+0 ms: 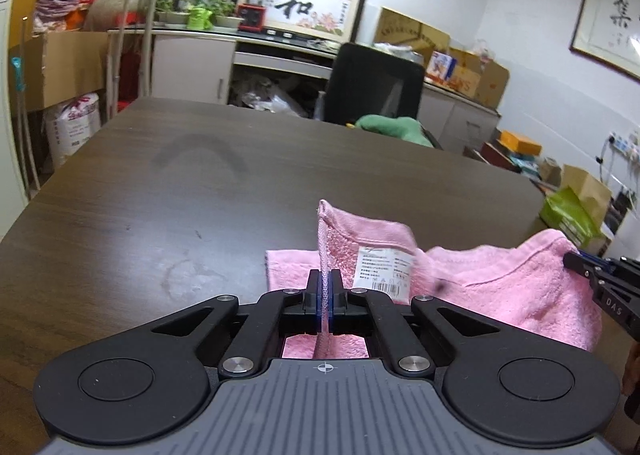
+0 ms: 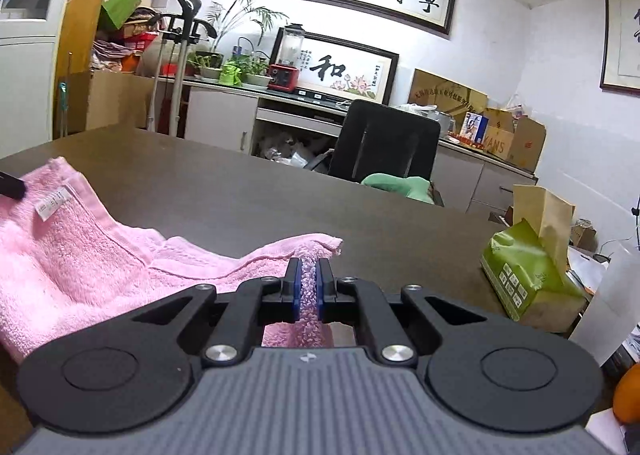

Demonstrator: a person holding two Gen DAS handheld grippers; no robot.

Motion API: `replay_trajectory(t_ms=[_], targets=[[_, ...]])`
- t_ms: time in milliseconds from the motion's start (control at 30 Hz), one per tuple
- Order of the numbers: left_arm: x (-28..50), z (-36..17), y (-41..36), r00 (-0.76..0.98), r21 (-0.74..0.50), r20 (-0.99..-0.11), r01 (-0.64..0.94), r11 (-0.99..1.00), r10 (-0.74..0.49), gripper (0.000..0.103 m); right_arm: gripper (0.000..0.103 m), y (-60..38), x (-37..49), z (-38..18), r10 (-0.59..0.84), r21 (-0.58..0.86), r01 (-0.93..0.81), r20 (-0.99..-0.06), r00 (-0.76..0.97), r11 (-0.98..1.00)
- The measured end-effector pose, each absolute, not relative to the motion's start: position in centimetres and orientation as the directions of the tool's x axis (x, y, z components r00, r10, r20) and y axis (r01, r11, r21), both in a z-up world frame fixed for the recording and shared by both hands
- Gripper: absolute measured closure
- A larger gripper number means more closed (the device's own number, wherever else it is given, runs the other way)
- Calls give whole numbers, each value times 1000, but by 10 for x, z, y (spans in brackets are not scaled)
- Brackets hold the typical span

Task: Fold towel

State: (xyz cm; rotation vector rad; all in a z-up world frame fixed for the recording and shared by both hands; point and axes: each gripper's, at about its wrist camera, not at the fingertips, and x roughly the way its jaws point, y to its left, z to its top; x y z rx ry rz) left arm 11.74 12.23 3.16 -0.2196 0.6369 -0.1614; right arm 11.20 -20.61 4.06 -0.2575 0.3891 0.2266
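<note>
A pink towel (image 1: 500,287) with a white label (image 1: 384,267) is held up above the dark wooden table (image 1: 200,183). My left gripper (image 1: 325,287) is shut on the towel's left corner hem, which stands up between the jaws. My right gripper (image 2: 309,283) is shut on the towel's other corner (image 2: 316,245). The towel (image 2: 80,255) sags between the two grippers, and part of it rests on the table. The right gripper also shows at the right edge of the left wrist view (image 1: 576,261), and the left gripper's tip shows in the right wrist view (image 2: 12,185).
A black office chair (image 1: 372,83) with a green cloth (image 1: 396,127) stands at the table's far side. A green tissue pack (image 2: 532,271) lies near the table's right edge. Cabinets, boxes and plants line the back wall.
</note>
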Motion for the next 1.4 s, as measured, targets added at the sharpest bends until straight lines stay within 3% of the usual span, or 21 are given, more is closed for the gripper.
replay_trajectory(t_ms=[200,433,667,1133,1333,1400], targets=[[127,22,123,753,-228,-637,22,974,-166,101,95,-207,131,35,147,-191,-246,-423,894,950],[119,27,130,784,-245,-602,0,970,-152,101,94,-202,129,34,109,-236,-211,-384,917,948],[128,12,120,749,-187,-651,3,982,-126,100,94,-203,140,21,76,-240,-200,-443,893,950],[126,24,129,812,-201,-580,-65,977,-66,101,94,-211,150,18,45,-210,-149,-431,901,966],[130,21,129,783,-209,-616,-57,976,-86,100,94,-212,162,15,99,-167,-206,-492,865,964],[124,26,122,787,-229,-599,8,974,-147,100,91,-210,164,16,123,-146,-226,-510,851,963]])
